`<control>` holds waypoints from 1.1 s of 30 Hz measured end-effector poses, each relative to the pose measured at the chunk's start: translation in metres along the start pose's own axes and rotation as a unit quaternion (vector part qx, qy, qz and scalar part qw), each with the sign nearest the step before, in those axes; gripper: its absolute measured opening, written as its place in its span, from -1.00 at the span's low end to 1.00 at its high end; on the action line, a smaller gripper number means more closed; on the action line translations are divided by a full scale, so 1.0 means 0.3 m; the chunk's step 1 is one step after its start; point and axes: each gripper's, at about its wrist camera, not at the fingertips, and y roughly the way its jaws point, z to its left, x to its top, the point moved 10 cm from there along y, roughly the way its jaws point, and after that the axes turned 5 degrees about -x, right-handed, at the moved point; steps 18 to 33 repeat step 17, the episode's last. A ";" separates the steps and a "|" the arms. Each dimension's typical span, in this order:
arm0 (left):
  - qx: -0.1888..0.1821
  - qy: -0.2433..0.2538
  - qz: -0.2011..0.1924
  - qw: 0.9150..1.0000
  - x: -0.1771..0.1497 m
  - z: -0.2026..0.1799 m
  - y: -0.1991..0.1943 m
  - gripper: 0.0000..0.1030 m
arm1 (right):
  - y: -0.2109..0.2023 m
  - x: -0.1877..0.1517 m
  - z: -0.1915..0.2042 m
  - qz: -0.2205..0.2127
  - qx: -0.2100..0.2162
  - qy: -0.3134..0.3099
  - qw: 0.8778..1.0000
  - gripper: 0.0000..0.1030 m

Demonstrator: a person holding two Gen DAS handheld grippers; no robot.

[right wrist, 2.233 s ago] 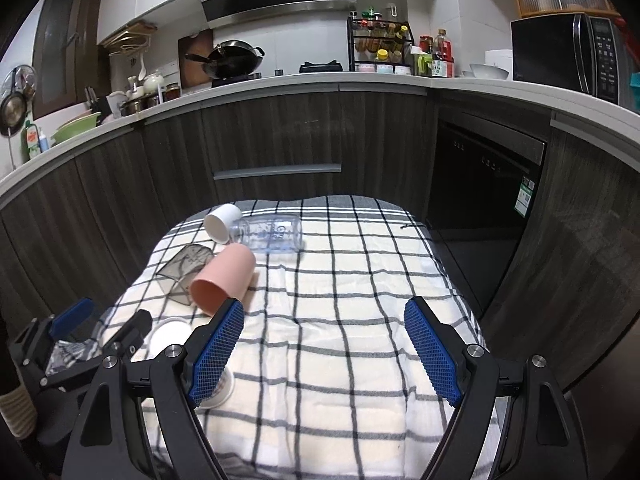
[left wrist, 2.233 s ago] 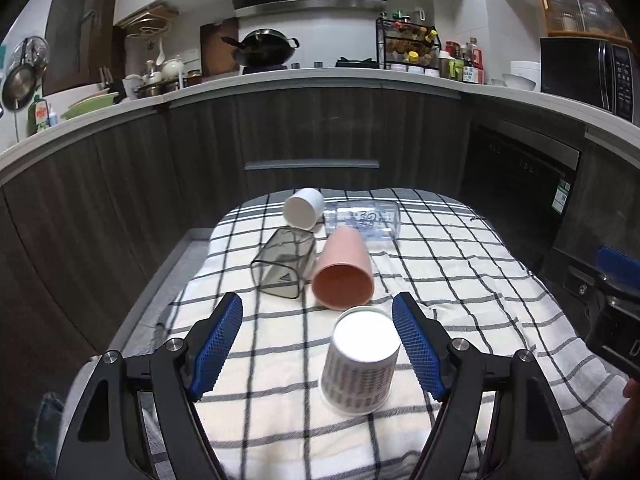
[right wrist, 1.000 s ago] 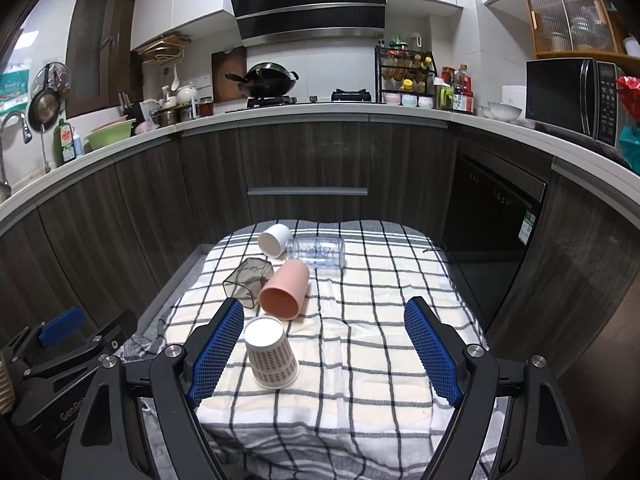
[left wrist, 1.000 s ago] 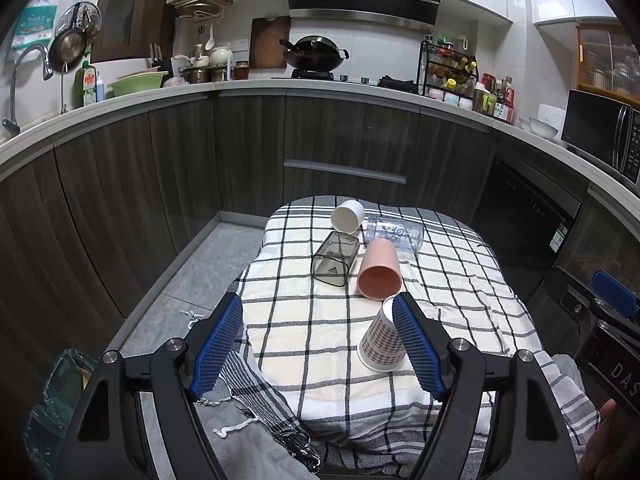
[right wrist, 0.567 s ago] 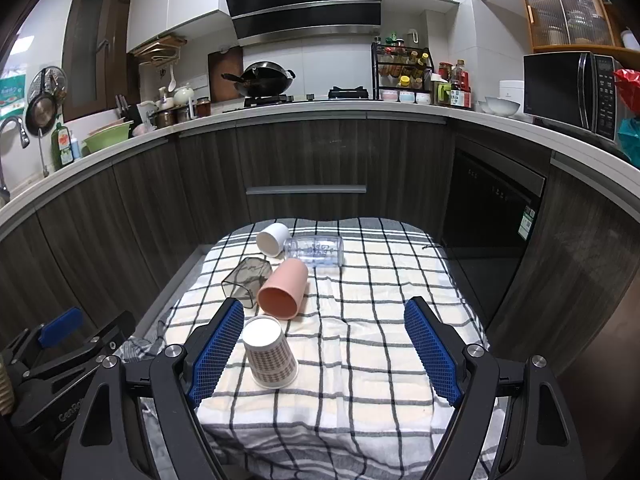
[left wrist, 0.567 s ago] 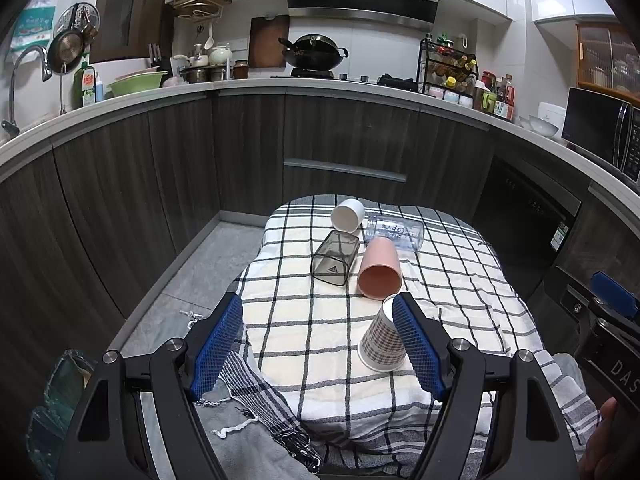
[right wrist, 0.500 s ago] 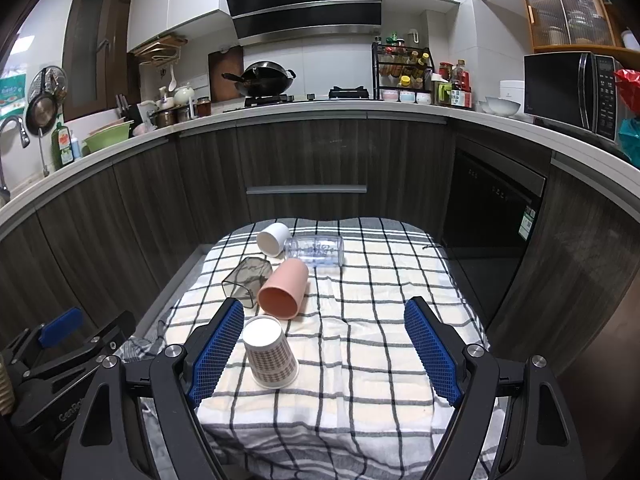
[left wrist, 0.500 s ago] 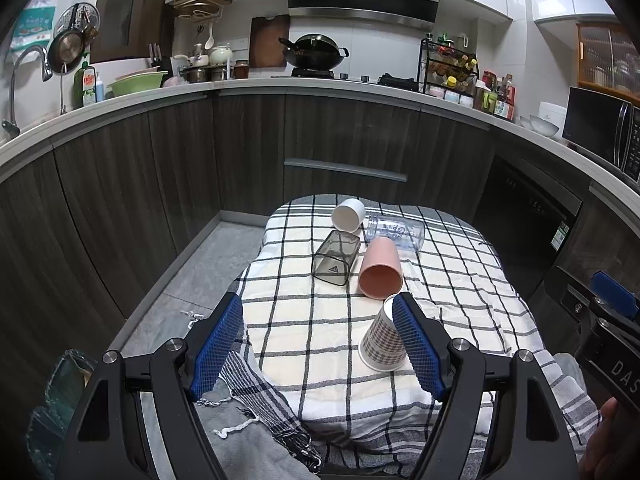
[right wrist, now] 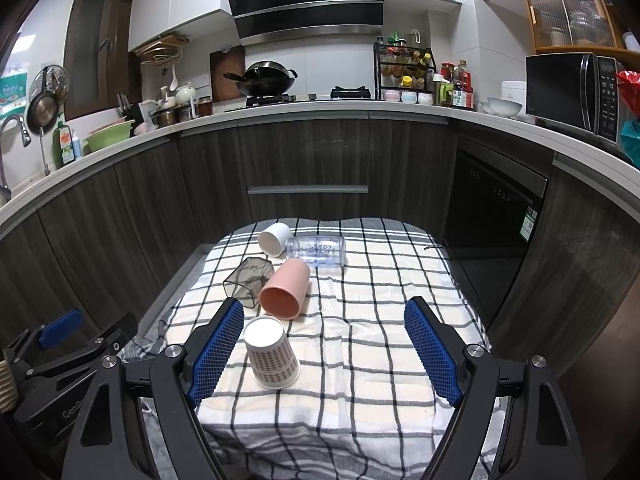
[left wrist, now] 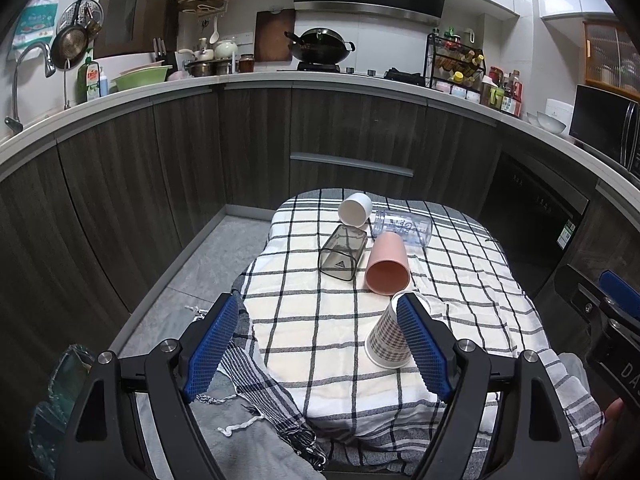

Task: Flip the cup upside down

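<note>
A checked paper cup (left wrist: 387, 340) stands upside down, mouth on the cloth, near the table's front; it also shows in the right wrist view (right wrist: 272, 354). My left gripper (left wrist: 320, 350) is open and empty, held back above the table's front left edge; its right finger partly hides the cup. My right gripper (right wrist: 328, 354) is open and empty, above the front of the table, with the cup just right of its left finger. The left gripper's body (right wrist: 60, 354) shows at the lower left of the right wrist view.
Behind the paper cup lie a pink cup (right wrist: 285, 288), a smoky clear square cup (right wrist: 248, 280), a white cup (right wrist: 274, 239) and a clear jar (right wrist: 318, 251), all on their sides on the checked cloth (right wrist: 380, 320). Dark cabinets curve around the table.
Since 2.2 s ago both grippers have drawn back and up from the table, leaving the paper cup standing upside down. Over the last second nothing has visibly moved.
</note>
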 end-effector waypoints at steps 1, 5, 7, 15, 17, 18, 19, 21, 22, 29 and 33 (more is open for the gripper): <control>-0.001 0.000 0.000 1.000 0.000 -0.001 -0.001 0.58 | 0.000 0.000 0.000 0.000 0.000 0.000 1.000 0.60; -0.003 0.002 -0.001 1.000 0.001 -0.005 -0.002 0.58 | 0.001 0.000 0.003 0.000 0.000 -0.001 1.000 0.60; -0.004 0.003 0.000 1.000 0.001 -0.007 0.001 0.58 | 0.001 0.000 0.003 0.000 0.000 -0.001 1.000 0.60; -0.002 0.007 0.002 1.000 -0.004 -0.009 0.003 0.58 | 0.001 0.001 0.004 -0.001 -0.001 -0.001 1.000 0.60; -0.003 0.007 0.004 1.000 -0.006 -0.011 0.007 0.59 | 0.002 -0.001 0.004 0.000 0.000 -0.001 1.000 0.60; -0.003 0.007 0.004 1.000 -0.006 -0.011 0.007 0.59 | 0.002 -0.001 0.004 0.000 0.000 -0.001 1.000 0.60; -0.003 0.007 0.004 1.000 -0.006 -0.011 0.007 0.59 | 0.002 -0.001 0.004 0.000 0.000 -0.001 1.000 0.60; -0.003 0.007 0.004 1.000 -0.006 -0.011 0.007 0.59 | 0.002 -0.001 0.004 0.000 0.000 -0.001 1.000 0.60; -0.003 0.007 0.004 1.000 -0.006 -0.011 0.007 0.59 | 0.002 -0.001 0.004 0.000 0.000 -0.001 1.000 0.60; -0.003 0.007 0.004 1.000 -0.006 -0.011 0.007 0.59 | 0.002 -0.001 0.004 0.000 0.000 -0.001 1.000 0.60; -0.003 0.007 0.004 1.000 -0.006 -0.011 0.007 0.59 | 0.002 -0.001 0.004 0.000 0.000 -0.001 1.000 0.60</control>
